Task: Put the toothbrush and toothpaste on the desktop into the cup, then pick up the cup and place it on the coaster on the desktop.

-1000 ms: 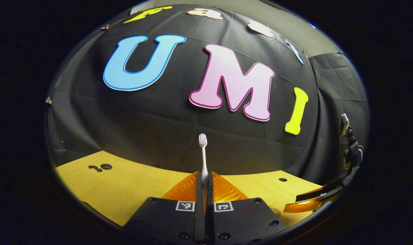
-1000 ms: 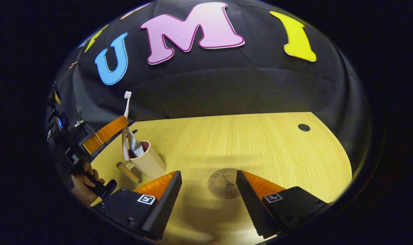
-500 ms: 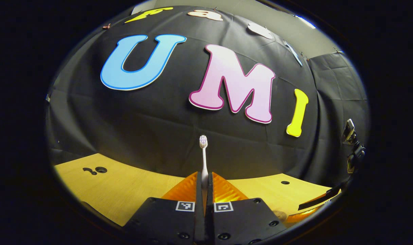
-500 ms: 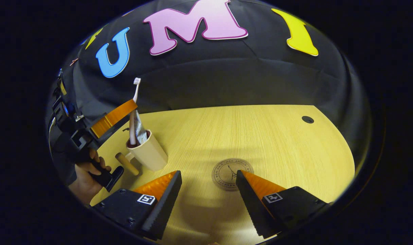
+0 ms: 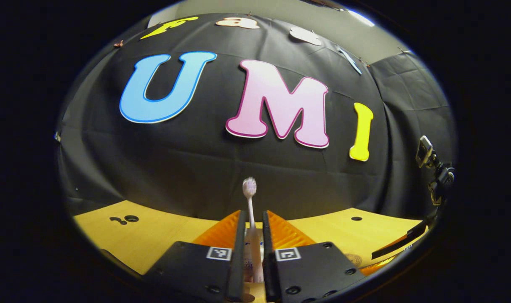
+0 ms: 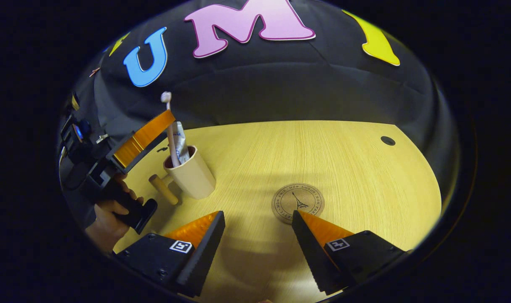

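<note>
Since before, the left gripper (image 5: 251, 240) fingers have parted narrowly, freeing the toothbrush (image 6: 170, 130) into the cup (image 6: 191, 176); right gripper (image 6: 257, 235) fingers wide.

1. The round coaster (image 6: 298, 203) on the desk (image 6: 344, 168) carries a ring of print around a small tower drawing; the top arc reads "MON AMOUR", and the rest of the ring is too small to read.
2. The toothpaste tube (image 6: 180, 143) standing in the cup (image 6: 191, 176) has print on it that is too small to read.
3. Each gripper's body bears a square black-and-white marker (image 6: 180, 246), a pattern with no letters.
</note>
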Motion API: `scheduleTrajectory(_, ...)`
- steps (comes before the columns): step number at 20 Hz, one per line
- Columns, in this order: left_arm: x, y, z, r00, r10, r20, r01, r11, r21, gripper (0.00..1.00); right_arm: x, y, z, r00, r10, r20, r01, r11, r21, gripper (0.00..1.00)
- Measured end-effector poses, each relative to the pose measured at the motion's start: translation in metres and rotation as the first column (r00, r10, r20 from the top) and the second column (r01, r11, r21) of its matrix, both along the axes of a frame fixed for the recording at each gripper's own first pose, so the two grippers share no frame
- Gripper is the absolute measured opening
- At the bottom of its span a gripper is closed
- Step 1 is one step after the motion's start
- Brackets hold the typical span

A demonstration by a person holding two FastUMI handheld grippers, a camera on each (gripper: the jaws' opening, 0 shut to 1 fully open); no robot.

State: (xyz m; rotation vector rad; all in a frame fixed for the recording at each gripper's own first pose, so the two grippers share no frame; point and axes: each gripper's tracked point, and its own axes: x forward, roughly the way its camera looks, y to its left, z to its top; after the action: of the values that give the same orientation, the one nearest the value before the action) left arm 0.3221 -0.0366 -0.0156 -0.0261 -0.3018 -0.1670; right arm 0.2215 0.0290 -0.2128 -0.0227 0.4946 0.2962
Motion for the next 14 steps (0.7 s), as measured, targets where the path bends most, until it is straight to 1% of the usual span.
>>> scheduleTrajectory(2, -0.007, 0.002, -0.002, 1.0, 0.007, -0.016, -0.006, 1.0, 0.027, 0.63, -0.001, -0.001, -0.004, 1.0, -0.011, -0.018, 0.011, 1.0, 0.006, 0.98)
scheduleTrajectory(4, -0.015, 0.006, 0.0, 0.999, 0.024, -0.027, -0.022, 0.999, 0.05, 0.67, -0.003, -0.001, -0.004, 0.999, -0.018, -0.029, 0.019, 1.0, 0.017, 0.98)
scheduleTrajectory(6, -0.025, 0.008, -0.002, 0.997, 0.039, -0.061, -0.035, 0.997, 0.066, 0.82, -0.003, -0.001, 0.001, 1.0, -0.021, -0.02, 0.022, 0.999, 0.024, 0.98)
scheduleTrajectory(7, -0.032, 0.01, -0.002, 0.996, 0.046, -0.072, -0.041, 0.997, 0.072, 0.97, -0.003, -0.002, 0.003, 1.0, -0.025, -0.015, 0.025, 0.999, 0.026, 0.98)
scheduleTrajectory(8, -0.038, 0.01, -0.003, 0.995, 0.051, -0.087, -0.044, 0.996, 0.082, 1.0, -0.003, -0.004, 0.004, 0.999, -0.03, -0.016, 0.03, 0.999, 0.031, 0.98)
scheduleTrajectory(11, -0.055, 0.019, -0.009, 0.983, 0.085, -0.16, -0.069, 0.992, 0.104, 1.0, -0.005, -0.011, 0.01, 0.998, -0.052, -0.028, 0.054, 0.997, 0.054, 0.98)
scheduleTrajectory(14, -0.064, 0.027, -0.014, 0.966, 0.093, -0.241, -0.069, 0.992, 0.104, 1.0, -0.005, -0.019, 0.021, 0.997, -0.076, -0.012, 0.076, 0.995, 0.068, 0.98)
